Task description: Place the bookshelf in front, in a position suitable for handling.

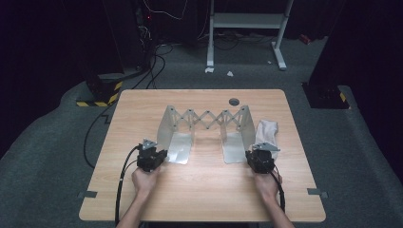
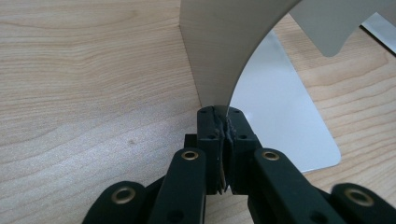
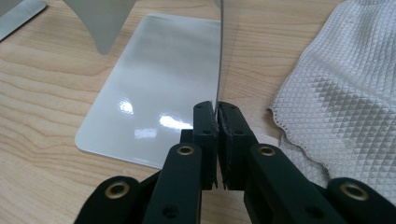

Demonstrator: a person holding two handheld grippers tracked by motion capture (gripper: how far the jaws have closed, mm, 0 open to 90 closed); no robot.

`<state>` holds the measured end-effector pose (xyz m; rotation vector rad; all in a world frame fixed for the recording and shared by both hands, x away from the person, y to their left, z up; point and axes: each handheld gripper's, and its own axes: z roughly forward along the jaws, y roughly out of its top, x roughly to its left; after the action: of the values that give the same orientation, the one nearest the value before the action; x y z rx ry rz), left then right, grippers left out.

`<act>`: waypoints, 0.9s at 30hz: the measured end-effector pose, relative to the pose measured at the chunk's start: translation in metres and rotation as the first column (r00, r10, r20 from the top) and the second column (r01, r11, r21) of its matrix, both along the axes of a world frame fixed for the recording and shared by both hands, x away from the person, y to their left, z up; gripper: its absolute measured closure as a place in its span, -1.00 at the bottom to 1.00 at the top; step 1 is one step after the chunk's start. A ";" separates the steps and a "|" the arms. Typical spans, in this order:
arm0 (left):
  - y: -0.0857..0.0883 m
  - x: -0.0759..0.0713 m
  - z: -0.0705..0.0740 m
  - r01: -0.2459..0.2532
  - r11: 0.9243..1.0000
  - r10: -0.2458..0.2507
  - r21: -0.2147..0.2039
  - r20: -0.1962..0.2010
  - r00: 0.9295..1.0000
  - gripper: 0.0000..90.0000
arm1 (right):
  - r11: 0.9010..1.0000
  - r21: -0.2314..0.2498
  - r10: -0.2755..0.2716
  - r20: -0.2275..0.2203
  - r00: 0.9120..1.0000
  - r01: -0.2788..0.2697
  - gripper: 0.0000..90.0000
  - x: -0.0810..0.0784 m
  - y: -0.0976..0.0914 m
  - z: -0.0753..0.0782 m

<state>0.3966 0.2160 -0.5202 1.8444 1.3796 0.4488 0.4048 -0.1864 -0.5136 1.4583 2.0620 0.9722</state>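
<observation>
A metal expandable rack point(image 1: 206, 118) stands on the wooden table point(image 1: 199, 190), with two upright end plates joined by a scissor lattice. My left gripper point(image 1: 157, 153) is shut on the lower edge of the left end plate point(image 2: 219, 51), whose flat foot point(image 2: 280, 112) lies beside the jaws. On the other side, my right gripper point(image 1: 255, 156) is shut on the thin edge of the right end plate point(image 3: 219, 51); that plate's shiny foot point(image 3: 154, 88) lies to the left of the jaws.
A white textured cloth point(image 1: 267, 132) point(image 3: 336, 98) lies on the table just right of the rack. There is a round cable hole point(image 1: 234, 101) near the far edge. Black cables trail from both grippers toward the near edge.
</observation>
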 end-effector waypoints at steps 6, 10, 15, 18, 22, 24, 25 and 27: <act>-0.002 0.000 -0.005 0.004 1.000 -0.005 0.008 0.007 1.000 0.43 | 1.000 0.004 0.031 0.013 0.999 -0.031 0.78 -0.008 -0.005 0.008; -0.001 -0.001 -0.006 -0.011 1.000 0.010 0.026 0.006 1.000 0.23 | 0.998 0.021 0.051 0.016 0.999 -0.052 0.61 -0.013 -0.009 0.009; 0.002 0.000 -0.006 -0.032 0.999 0.032 0.018 -0.008 0.999 -0.01 | 0.995 0.052 0.083 0.066 0.994 -0.087 0.32 -0.017 -0.030 0.004; -0.001 0.001 -0.008 -0.031 0.999 0.031 0.041 0.015 0.999 -0.08 | 0.995 0.073 0.060 0.045 0.997 -0.063 0.22 -0.016 -0.048 0.003; -0.002 0.000 -0.009 -0.042 0.998 0.040 0.054 0.029 0.999 -0.15 | 0.996 0.085 -0.010 0.039 0.999 0.007 0.11 -0.015 -0.071 0.000; -0.003 0.000 -0.010 -0.044 0.997 0.042 0.062 0.033 0.999 -0.15 | 0.996 0.090 -0.029 0.041 0.999 0.026 0.07 -0.015 -0.077 0.001; -0.003 0.000 -0.010 -0.043 0.997 0.041 0.064 0.033 0.999 -0.16 | 0.996 0.084 -0.035 0.043 0.998 0.032 0.05 -0.015 -0.078 0.002; -0.002 0.000 -0.010 -0.048 0.996 0.046 0.073 0.034 0.998 -0.16 | 0.997 0.064 -0.045 0.054 0.998 0.042 0.02 -0.013 -0.079 0.002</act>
<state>0.3967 0.2138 -0.5298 1.8584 1.4038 0.5579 0.3920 -0.2656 -0.5111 1.4847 1.9686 1.0571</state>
